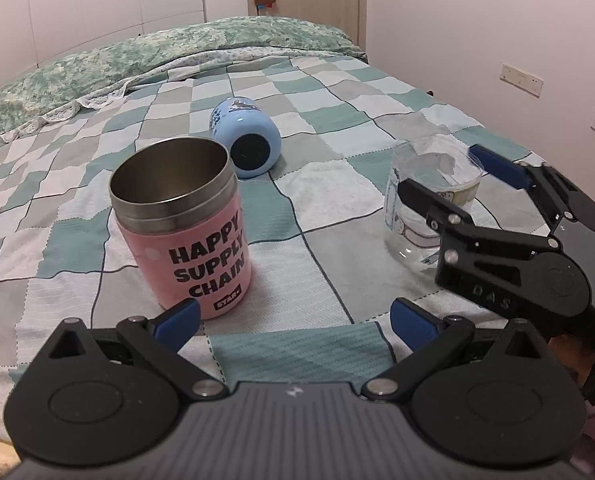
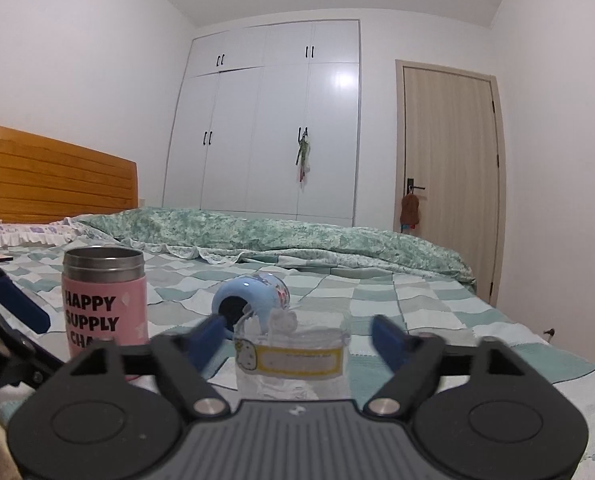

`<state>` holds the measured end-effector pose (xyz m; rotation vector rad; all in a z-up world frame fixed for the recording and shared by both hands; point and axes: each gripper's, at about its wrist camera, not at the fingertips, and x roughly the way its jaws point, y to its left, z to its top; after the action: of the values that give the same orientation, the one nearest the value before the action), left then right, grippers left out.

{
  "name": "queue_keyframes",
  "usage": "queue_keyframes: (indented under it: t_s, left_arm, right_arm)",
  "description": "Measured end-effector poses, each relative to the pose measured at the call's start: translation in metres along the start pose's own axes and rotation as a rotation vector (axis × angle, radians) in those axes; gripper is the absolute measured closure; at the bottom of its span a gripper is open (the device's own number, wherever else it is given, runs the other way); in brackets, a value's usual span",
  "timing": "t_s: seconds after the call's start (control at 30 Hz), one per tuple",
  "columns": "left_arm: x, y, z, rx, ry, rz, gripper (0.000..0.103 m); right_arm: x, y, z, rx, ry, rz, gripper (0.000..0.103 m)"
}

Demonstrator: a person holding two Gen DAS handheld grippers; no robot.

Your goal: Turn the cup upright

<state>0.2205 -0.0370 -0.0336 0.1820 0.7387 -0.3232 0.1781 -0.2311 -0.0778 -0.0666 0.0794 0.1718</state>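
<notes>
The blue cup [image 1: 244, 136] lies on its side on the checked bedspread [image 1: 329, 184], far of the two standing cups; its long axis runs near to far, the dark round end turned toward the cameras and the other end pointing away toward the green quilt [image 1: 157, 56]; which end is the mouth cannot be told for sure. From the left gripper [image 1: 293, 320] it lies ahead and slightly left, well apart, with the pink steel cup [image 1: 181, 224] standing upright just ahead-left of that gripper's left finger; from the right gripper [image 2: 297, 336] it lies ahead and a little left, partly hidden behind the clear plastic cup [image 2: 293, 356], which stands between the wide-spread fingers without any visible contact. Both grippers have their jaws wide open and hold nothing; the right gripper [image 1: 461, 184] straddles the clear plastic cup [image 1: 429, 200]. Neither gripper looks clearly nearer; the left seems to have the freer line, passing right of the pink steel cup.
</notes>
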Motion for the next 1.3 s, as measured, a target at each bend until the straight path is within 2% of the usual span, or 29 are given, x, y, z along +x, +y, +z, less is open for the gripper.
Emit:
queue_keyframes:
  t_s: [0.07,0.27,0.4,0.77,0.9,1.07,1.2,1.3]
  left_arm:
    - [0.000,0.000,-0.001,0.001,-0.002,0.000,0.000]
    - [-0.006,-0.001,-0.004,0.002,-0.011,0.005,0.000]
    - [-0.022,-0.001,-0.007,-0.010,-0.040,0.000,0.000]
    - [-0.097,-0.011,-0.038,-0.073,-0.193,-0.013,0.000]
    - [-0.129,-0.014,-0.054,-0.092,-0.281,0.018,0.000]
    - [-0.168,-0.020,-0.085,-0.132,-0.437,0.086,0.000]
    - [-0.183,-0.031,-0.108,-0.147,-0.557,0.159,0.000]
    - [-0.189,-0.039,-0.119,-0.139,-0.596,0.177,0.000]
  right_arm:
    - [-0.002,0.001,0.000,-0.001,-0.010,-0.001,0.017]
    - [-0.014,-0.002,0.006,0.029,-0.026,-0.004,0.005]
    - [-0.037,-0.001,0.017,0.037,-0.047,-0.007,0.000]
    - [-0.130,0.006,0.057,0.099,-0.024,-0.021,0.000]
    - [-0.162,0.011,0.069,0.115,0.002,-0.033,0.000]
    - [-0.201,0.023,0.070,0.125,0.014,-0.060,0.000]
    - [-0.220,0.027,0.062,0.127,0.002,-0.074,0.000]
    - [-0.224,0.027,0.059,0.112,-0.005,-0.081,0.000]
